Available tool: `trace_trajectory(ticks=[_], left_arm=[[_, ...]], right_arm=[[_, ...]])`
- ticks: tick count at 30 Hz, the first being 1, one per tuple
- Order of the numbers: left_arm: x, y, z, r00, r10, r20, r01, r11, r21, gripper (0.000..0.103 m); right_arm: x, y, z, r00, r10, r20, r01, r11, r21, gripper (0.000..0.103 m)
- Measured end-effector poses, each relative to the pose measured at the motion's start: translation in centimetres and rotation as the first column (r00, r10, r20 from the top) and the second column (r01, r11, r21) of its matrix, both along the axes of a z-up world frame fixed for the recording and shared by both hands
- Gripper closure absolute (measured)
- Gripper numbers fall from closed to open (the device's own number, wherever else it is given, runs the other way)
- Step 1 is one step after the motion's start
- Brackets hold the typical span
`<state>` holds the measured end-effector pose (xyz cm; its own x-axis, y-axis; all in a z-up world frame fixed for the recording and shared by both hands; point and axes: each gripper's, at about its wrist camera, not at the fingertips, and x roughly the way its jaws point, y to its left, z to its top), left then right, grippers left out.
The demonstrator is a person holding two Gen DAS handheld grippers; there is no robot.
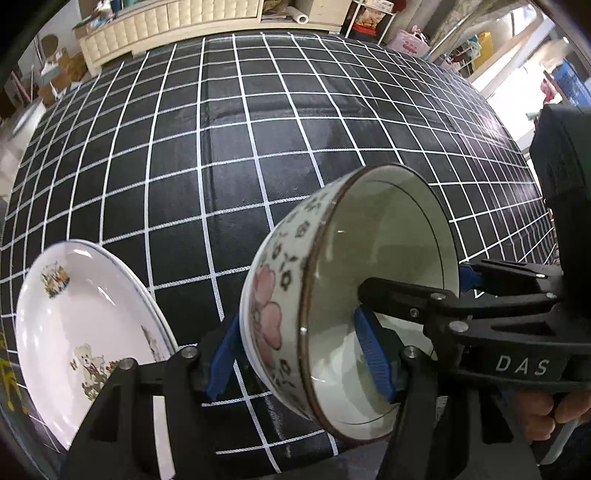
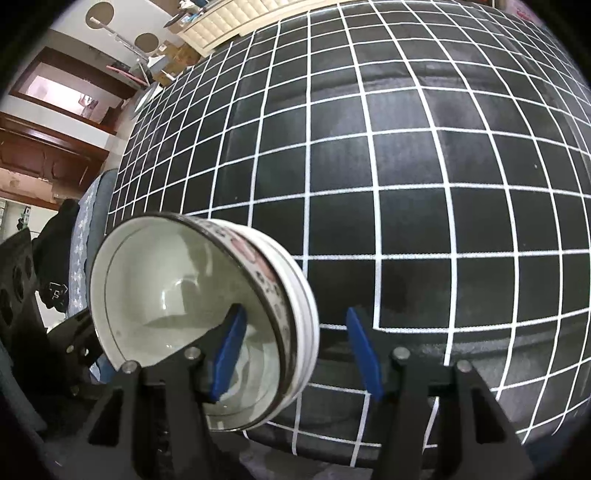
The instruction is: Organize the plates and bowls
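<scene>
A flower-patterned bowl (image 1: 280, 295) is tilted on its side above the black checked tablecloth (image 1: 258, 147). My left gripper (image 1: 299, 354) is shut on its rim, one blue pad outside, one inside. My right gripper (image 1: 461, 291) reaches in from the right, one finger inside the bowl. In the right wrist view the bowl (image 2: 177, 295) sits over the left pad, and the right gripper (image 2: 295, 354) is open with the bowl's wall between the pads. White plates with a bear picture (image 1: 88, 332) lie stacked at the lower left.
The tablecloth (image 2: 406, 166) stretches far ahead. A cream padded bench (image 1: 166, 26) and cluttered shelves (image 1: 369, 18) stand beyond the far edge. A chair with dark cloth (image 2: 70, 240) is at the table's left side.
</scene>
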<state>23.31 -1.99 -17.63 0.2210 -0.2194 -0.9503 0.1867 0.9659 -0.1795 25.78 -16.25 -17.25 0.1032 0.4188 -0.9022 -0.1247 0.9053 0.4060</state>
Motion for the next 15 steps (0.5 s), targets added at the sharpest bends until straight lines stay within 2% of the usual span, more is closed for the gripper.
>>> trace_trajectory(ticks=[5,9,15], left_arm=[[0.1,-0.9,0.5,1.000,-0.004,0.008,0.004,1.000,0.007,0.045],[-0.2,0.6,1.3,1.000,-0.002,0.000,0.002,1.000,-0.002,0.049],[1.1,2.7,2.6,0.998,0.036,0.052,-0.039,0.998,0.047,0.050]], right_arm=[[-0.1,-0.4,-0.1,0.999,-0.036,-0.032,0.036,0.999,0.018,0.042],[-0.3,0.1,0.8,1.000,-0.015,0.008,0.015,1.000,0.000,0.042],[0.2,0.7,2.8,0.998,-0.007,0.066,0.009,1.000,-0.030,0.042]])
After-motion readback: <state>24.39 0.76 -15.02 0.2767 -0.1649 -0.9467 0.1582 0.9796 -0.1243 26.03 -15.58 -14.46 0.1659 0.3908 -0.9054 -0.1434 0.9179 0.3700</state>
